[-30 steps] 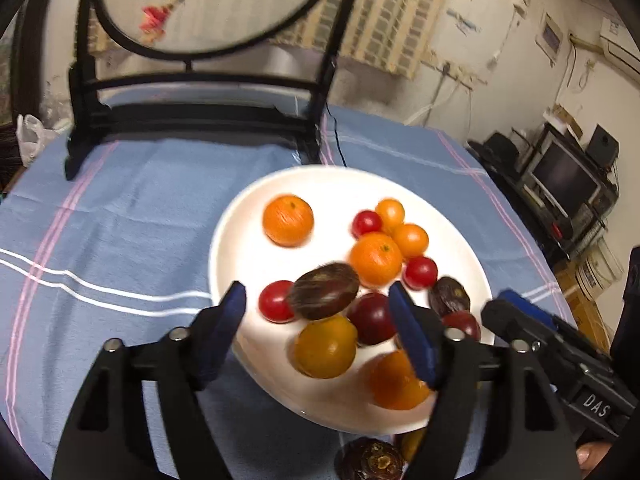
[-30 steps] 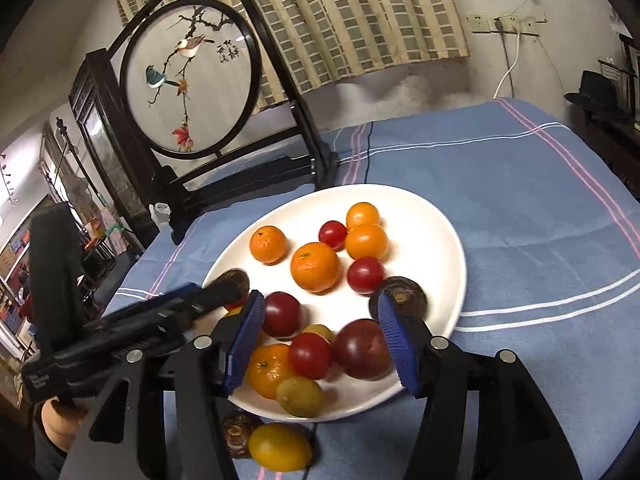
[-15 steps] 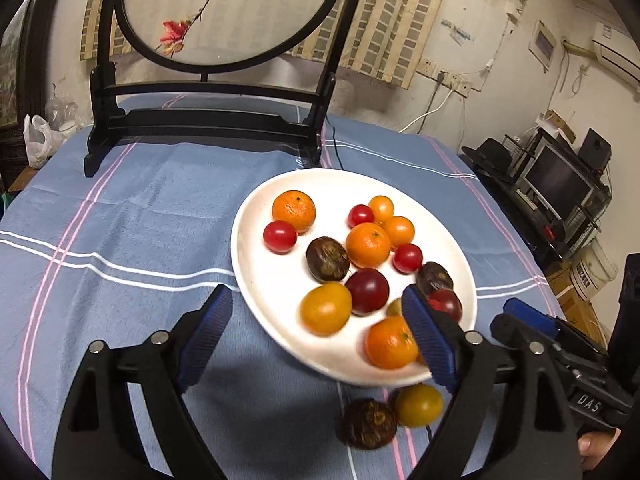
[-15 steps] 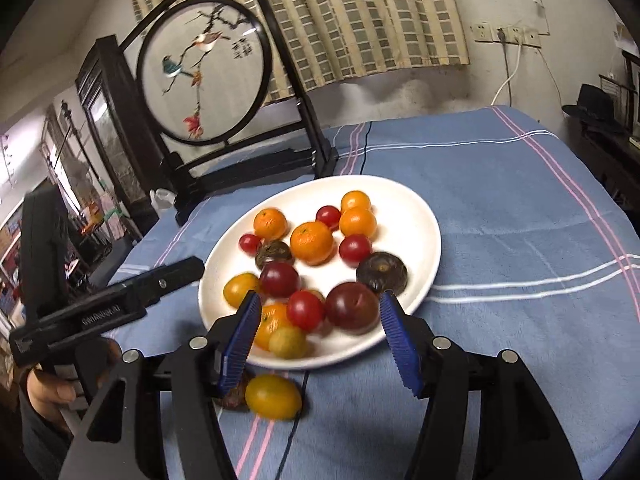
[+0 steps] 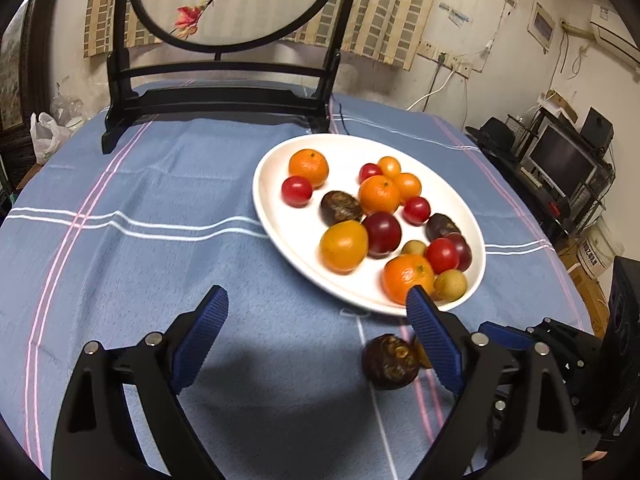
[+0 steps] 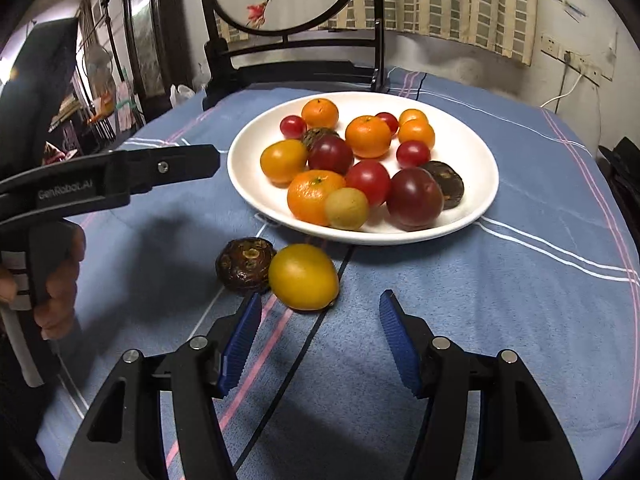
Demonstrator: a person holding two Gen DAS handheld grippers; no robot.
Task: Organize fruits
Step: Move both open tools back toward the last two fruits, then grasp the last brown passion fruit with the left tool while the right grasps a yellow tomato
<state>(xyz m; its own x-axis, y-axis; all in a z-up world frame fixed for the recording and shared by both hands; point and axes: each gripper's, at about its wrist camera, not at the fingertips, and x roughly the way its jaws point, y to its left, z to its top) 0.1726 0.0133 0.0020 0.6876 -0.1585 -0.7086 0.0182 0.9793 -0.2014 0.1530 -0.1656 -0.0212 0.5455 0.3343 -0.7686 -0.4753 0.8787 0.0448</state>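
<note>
1. While the left gripper (image 5: 316,312) hangs with its ribbed blue pads (image 5: 200,340) spread wide and empty over the soft blue striped tablecloth (image 5: 140,208), a wrinkled dark brown round fruit (image 5: 390,362) lies on the cloth just inside its right finger.
2. Just beside that fruit, touching it, sits a smooth yellow oval fruit (image 6: 303,277), lying ahead of the right gripper's left pad.
3. Beyond both, the glossy white oval plate (image 6: 476,140) holds the pile: dimpled mandarins (image 6: 368,137), shiny cherry tomatoes (image 6: 413,153), dark red plums (image 6: 415,199), a matte greenish-tan small fruit (image 6: 346,208) and more wrinkled brown ones.
4. The right gripper (image 6: 320,340) hovers above the cloth near the plate's front rim, ribbed pads wide apart and gripping nothing.
</note>
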